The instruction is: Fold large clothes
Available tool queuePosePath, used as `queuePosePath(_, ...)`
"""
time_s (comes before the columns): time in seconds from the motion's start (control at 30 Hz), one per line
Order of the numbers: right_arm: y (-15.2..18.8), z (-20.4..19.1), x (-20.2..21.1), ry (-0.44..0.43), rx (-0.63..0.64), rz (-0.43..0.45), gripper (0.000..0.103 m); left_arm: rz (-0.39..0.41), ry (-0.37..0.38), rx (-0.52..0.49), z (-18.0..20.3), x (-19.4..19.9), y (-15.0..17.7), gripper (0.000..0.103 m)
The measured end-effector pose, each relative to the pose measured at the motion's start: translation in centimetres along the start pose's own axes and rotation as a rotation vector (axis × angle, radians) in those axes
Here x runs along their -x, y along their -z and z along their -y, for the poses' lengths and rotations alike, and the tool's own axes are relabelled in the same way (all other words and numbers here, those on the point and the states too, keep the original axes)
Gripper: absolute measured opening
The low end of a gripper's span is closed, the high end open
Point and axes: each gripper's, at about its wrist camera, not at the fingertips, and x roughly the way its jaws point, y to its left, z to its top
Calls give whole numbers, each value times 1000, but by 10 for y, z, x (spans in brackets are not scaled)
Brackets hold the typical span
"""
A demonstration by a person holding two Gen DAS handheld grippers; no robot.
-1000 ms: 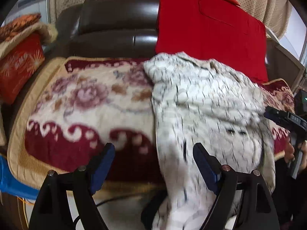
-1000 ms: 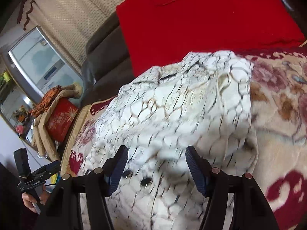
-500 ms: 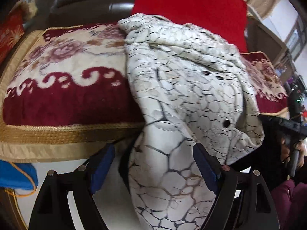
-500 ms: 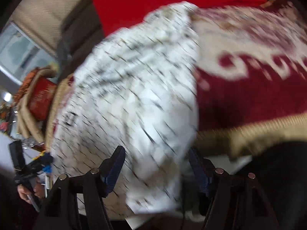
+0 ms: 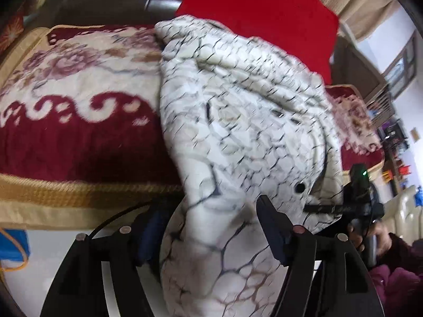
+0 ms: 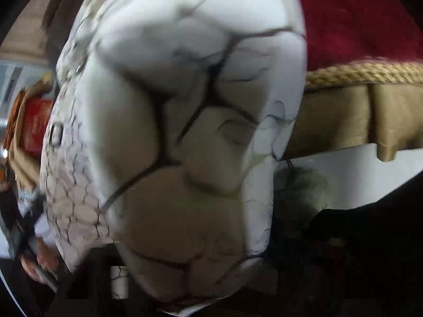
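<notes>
No writing is readable. The left gripper pinches the puffy crackle-print jacket – the right gripper's jaws are hidden, state unclear.

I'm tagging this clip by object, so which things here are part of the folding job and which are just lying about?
Part of the job:
- white crackle-print garment
- left gripper, its fingers either side of the hanging hem
- right gripper, jaws hidden

Lying about:
- floral sofa blanket, under the garment
- red cloth on the backrest
- red cushion at the far end
</notes>
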Motion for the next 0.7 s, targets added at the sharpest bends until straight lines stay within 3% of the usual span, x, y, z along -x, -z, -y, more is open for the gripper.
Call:
queuePosePath(0.03,1,-4,5,14,28,10,25,0,25,-1,-1,-2,-2,34)
queuePosePath(0.1,2,-8,16,-9,51,22,17,-37,37,5,-3,-9,-5,9)
queuePosePath(0.33,2,-29,75,-270,91,71,15,11,97,-22,-4,3,-6,7)
queuePosePath(0.47,-4,-43,118,-420,138,153,14,-7,73,-22,-9,3,-3,7)
queuePosePath(0.5,-6,-46,130,-457,150,185,14,-21,59,-11,-11,0,-2,12)
queuePosePath(0.57,-12,-52,144,-509,163,236,14,-36,78,9,-14,-5,-2,23)
queuePosePath(0.7,-18,-51,148,-548,148,266,14,-49,115,-32,-7,-11,0,21)
